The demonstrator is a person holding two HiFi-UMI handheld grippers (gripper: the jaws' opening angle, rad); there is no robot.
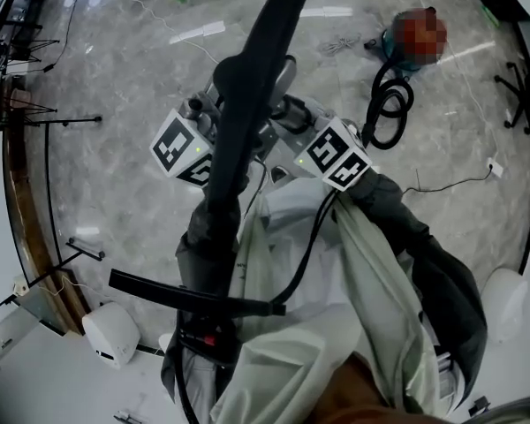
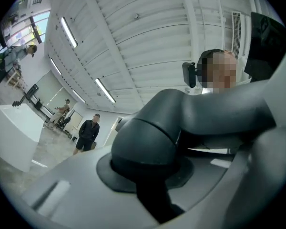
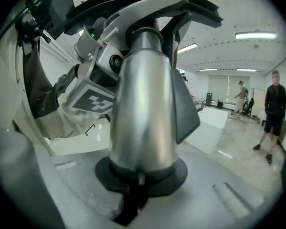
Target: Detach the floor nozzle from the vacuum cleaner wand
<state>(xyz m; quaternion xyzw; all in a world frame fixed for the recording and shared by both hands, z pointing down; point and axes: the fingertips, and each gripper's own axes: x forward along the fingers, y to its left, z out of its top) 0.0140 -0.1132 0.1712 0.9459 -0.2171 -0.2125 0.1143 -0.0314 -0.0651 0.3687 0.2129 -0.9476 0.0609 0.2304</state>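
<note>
Gripping, left claw (image 2: 148, 175): jaws were drawn narrow onto the dark neck (image 2: 143, 137) of the nozzle (image 3: 152, 6), which filled the gap between them.
Gripping, right claw (image 3: 140, 175): jaws were narrow on the wand (image 3: 143, 109), and the tube rose straight out of the clamp.
Nozzle place: it sat at the wand's far end from the right claw, above it. The left claw was just beside the joint, on the neck. The whole piece was held off the floor, close in front of the person.
Risk, slip: the wand was smooth bright metal. A straight pull would likely draw it through the right claw before the joint gave.
Risk, catch: no release button showed under either claw. If one existed and went unpressed, pulling would only strain the joint.
Risk, swivel: the neck looked like a rounded elbow. A twist from the left claw might turn the swivel and free nothing.
Risk, sudden give: if the joint let go at once, the nozzle could jump toward the person.
Nozzle look: dark grey, matte plastic, with a wide flat head, a curved edge and a bulbous neck. It had not yet parted from the wand.
</note>
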